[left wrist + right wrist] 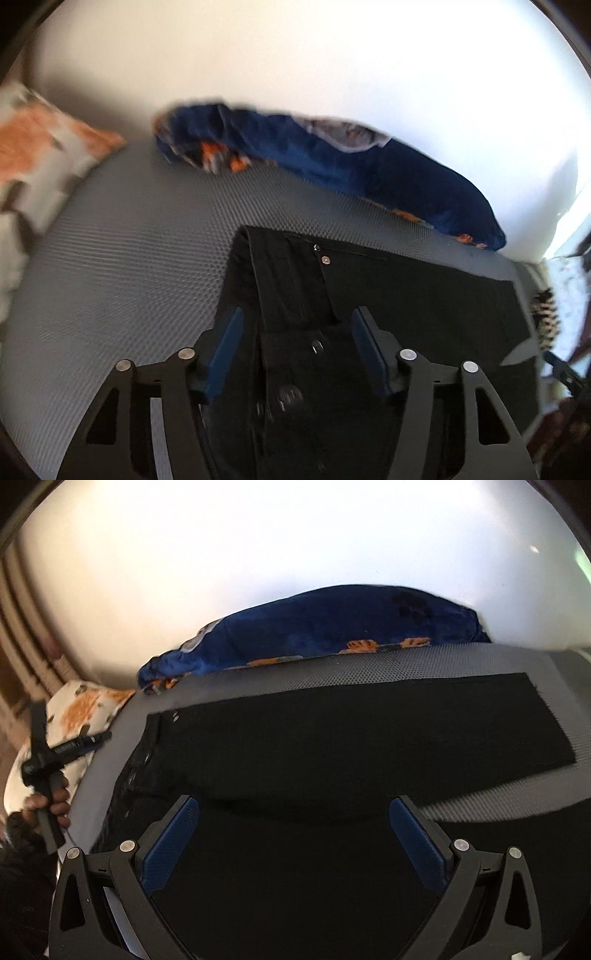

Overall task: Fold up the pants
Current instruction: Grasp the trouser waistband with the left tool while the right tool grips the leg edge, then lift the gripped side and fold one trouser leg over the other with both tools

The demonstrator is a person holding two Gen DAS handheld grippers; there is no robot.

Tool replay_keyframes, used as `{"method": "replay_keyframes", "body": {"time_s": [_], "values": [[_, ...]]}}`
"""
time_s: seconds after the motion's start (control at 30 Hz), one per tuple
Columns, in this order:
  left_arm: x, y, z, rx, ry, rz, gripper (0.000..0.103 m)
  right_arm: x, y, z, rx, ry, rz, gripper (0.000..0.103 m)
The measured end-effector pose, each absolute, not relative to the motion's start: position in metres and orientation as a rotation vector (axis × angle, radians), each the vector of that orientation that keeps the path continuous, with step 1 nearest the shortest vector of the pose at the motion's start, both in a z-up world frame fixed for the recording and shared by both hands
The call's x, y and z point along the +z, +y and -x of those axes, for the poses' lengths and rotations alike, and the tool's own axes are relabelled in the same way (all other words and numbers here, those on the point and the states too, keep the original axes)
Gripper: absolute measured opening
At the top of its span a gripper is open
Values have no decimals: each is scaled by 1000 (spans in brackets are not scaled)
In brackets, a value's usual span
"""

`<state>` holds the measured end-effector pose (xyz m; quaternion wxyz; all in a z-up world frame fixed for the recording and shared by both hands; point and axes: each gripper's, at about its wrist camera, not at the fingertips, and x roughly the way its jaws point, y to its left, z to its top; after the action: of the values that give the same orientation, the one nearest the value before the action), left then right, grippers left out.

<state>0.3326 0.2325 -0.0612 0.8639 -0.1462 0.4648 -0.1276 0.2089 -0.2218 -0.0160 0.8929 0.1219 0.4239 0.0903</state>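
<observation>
A crumpled blue blanket [332, 162] with orange prints lies along the far edge of the grey textured bed [122, 251], one orange-and-white pillow [40, 155] sits at its corner, and nothing covers the garment. One pair of black pants [332, 746] lies flat on the bed, folded lengthwise, waistband buttons showing. The left hand-held gripper [297, 328] hovers over the waistband, jaws apart, gripping nothing; the right hand-held gripper [295, 812] stands wide open above the fabric.
</observation>
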Motion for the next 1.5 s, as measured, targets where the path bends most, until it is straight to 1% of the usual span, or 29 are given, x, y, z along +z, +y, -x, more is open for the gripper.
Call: {"method": "replay_keyframes", "body": {"time_s": [0.07, 0.17, 0.47, 0.7, 0.8, 0.93, 0.97, 1.03, 1.1, 1.13, 1.17, 1.27, 1.37, 1.5], "values": [[-83, 250, -362, -328, 1026, 398, 60, -21, -222, -228, 169, 894, -262, 103], [-98, 267, -387, -370, 1042, 465, 60, -28, -216, -247, 160, 907, -237, 103], [-132, 280, -439, -533, 1129, 457, 60, -68, -181, -291, 218, 993, -183, 103], [-137, 256, -456, -702, 1118, 459, 60, -81, -159, -312, 275, 1009, -182, 103], [-136, 245, -453, -801, 1116, 464, 53, -83, -154, -321, 294, 1001, -154, 103], [-137, 236, -456, -781, 1100, 448, 53, -85, -149, -333, 301, 993, -124, 103], [-139, 234, -460, -764, 1099, 461, 50, -85, -149, -334, 305, 989, -119, 103], [-141, 239, -466, -741, 1083, 526, 50, -88, -147, -338, 307, 989, -112, 103], [-140, 235, -470, -724, 1071, 515, 50, -90, -145, -340, 309, 993, -117, 103], [-138, 231, -470, -721, 1069, 496, 45, -91, -145, -341, 314, 994, -118, 103], [-137, 228, -469, -714, 1069, 473, 33, -91, -144, -340, 317, 993, -117, 103], [-125, 226, -459, -672, 1034, 412, 22, -91, -147, -339, 327, 994, -103, 103], [-105, 221, -448, -662, 988, 391, 19, -91, -154, -342, 333, 999, -85, 103], [-61, 216, -413, -714, 910, 348, 18, -82, -167, -354, 380, 1000, -41, 103]]}}
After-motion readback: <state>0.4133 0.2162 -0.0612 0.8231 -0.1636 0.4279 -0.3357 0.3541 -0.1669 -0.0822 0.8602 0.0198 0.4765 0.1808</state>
